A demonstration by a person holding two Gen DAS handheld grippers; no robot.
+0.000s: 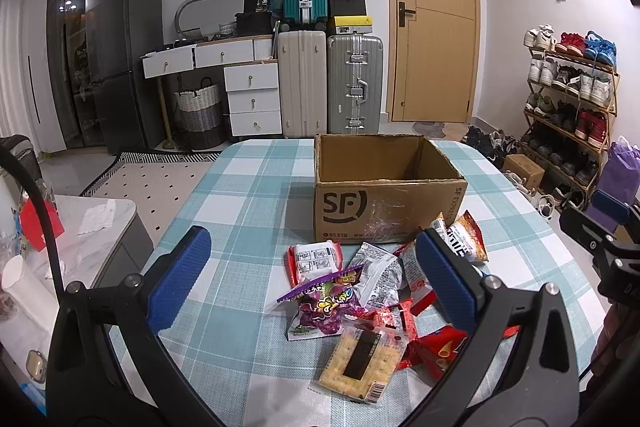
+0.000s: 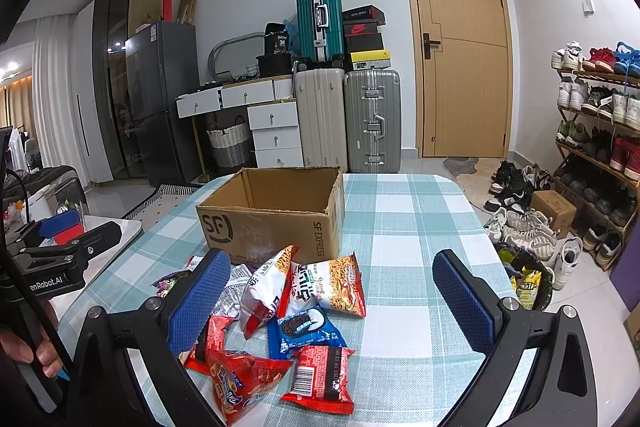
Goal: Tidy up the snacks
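Note:
An open, empty cardboard SF box (image 1: pixel 390 205) stands on the checked tablecloth (image 1: pixel 248 195); it also shows in the right wrist view (image 2: pixel 272 223). Several snack packets lie in a pile before it: a purple candy bag (image 1: pixel 328 305), a cracker pack (image 1: pixel 366 361), a white packet (image 1: pixel 380 273), noodle snack bags (image 2: pixel 330 285), a blue cookie pack (image 2: pixel 304 329), red packs (image 2: pixel 320 377). My left gripper (image 1: pixel 312 279) is open above the pile, holding nothing. My right gripper (image 2: pixel 336 299) is open over the packets, holding nothing.
Suitcases (image 1: pixel 354 83), a drawer unit (image 1: pixel 252 95) and a fridge (image 1: pixel 124 59) stand behind the table. A shoe rack (image 2: pixel 600 131) and loose shoes are on the right. A side table (image 1: pixel 80 227) with clutter is at the left.

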